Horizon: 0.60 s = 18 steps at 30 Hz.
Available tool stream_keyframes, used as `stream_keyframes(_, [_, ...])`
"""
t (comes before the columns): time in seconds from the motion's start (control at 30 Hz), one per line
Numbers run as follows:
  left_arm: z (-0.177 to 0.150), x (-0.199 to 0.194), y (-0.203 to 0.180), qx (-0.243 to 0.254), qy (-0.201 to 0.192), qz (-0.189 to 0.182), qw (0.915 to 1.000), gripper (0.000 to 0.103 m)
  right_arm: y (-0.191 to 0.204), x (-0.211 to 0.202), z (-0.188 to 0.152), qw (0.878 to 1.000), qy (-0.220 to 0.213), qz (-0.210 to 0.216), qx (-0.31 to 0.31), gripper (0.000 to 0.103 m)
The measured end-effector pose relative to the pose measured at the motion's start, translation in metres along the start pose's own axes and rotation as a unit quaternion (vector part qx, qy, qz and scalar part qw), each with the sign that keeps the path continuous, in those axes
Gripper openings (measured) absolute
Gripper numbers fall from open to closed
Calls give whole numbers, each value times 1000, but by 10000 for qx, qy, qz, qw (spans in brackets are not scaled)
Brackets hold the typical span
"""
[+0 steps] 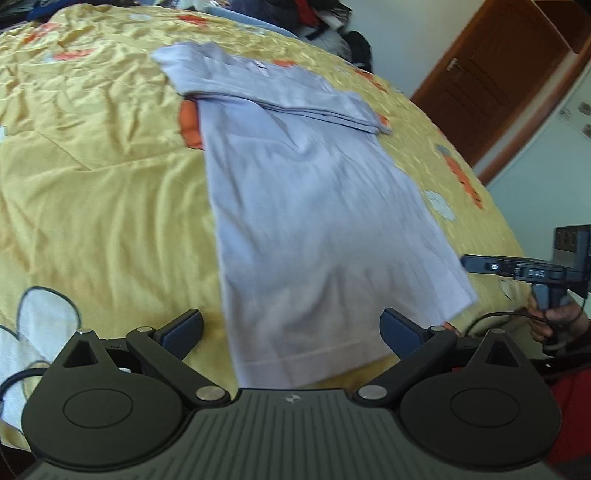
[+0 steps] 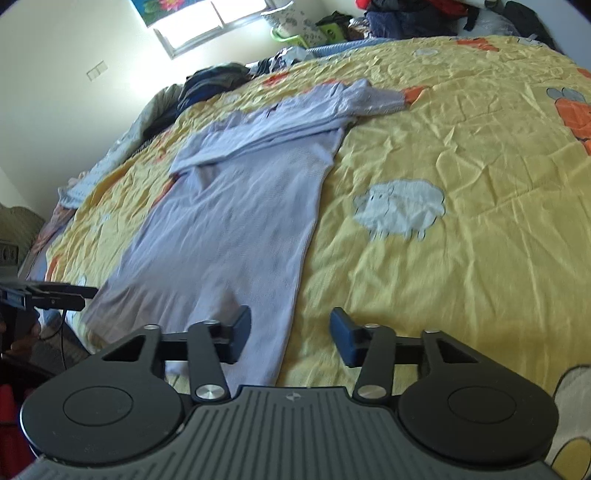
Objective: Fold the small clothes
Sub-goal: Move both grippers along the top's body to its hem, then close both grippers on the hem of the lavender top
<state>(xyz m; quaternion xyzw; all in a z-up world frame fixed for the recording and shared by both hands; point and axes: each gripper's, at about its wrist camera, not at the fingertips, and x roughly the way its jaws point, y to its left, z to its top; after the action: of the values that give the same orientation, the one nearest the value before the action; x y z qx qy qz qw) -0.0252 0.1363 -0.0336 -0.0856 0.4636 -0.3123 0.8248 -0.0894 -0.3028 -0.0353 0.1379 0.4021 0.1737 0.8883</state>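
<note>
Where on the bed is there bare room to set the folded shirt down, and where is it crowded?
Bare yellow bedspread lies open to the right of the lavender shirt, around the printed sheep. Another open stretch borders the shirt's left edge. The far edge is crowded with a pile of clothes, with dark garments beyond the sleeves.

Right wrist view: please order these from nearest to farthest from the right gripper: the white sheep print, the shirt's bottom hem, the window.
1. Shirt's bottom hem, just under the right gripper, toward its left finger.
2. White sheep print, ahead and right, on the yellow bedspread.
3. Window, far wall, beyond the bed.
</note>
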Motion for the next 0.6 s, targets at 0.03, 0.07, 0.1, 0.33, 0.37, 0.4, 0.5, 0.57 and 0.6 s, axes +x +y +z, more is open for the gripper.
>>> stream_keyframes(0.03, [-1, 0, -1, 36, 8, -6, 10000, 102, 1, 0, -3, 10000, 42, 41, -33, 44])
stream_keyframes(0.07, [-3, 0, -3, 80, 6, 12, 10000, 102, 1, -1, -5, 10000, 41, 51, -58, 42])
stream_keyframes(0.1, [-3, 0, -4, 107, 5, 18, 9999, 102, 2, -3, -6, 9999, 60, 81, -52, 37])
stream_keyframes(0.33, [-4, 5, -12, 199, -20, 83, 9998, 102, 3, -6, -13, 9991, 212, 365, -2, 32])
stream_keyframes(0.37, [-4, 7, -14, 245, -41, 95, 9996, 102, 3, -6, -14, 9988, 228, 425, 6, 32])
stream_keyframes(0.4, [-5, 8, -16, 287, -65, 126, 9995, 102, 5, -6, -16, 9986, 232, 470, -3, 32])
stream_keyframes(0.5, [-7, 10, -22, 416, -113, 268, 9987, 99, 8, -4, -17, 9982, 256, 547, -18, 27])
stream_keyframes(0.57, [-7, 10, -25, 516, -136, 445, 9976, 89, 9, -2, -18, 9981, 263, 562, -37, 24])
stream_keyframes(0.6, [-7, 10, -26, 555, -136, 517, 9970, 86, 10, -3, -17, 9981, 270, 547, -66, 22])
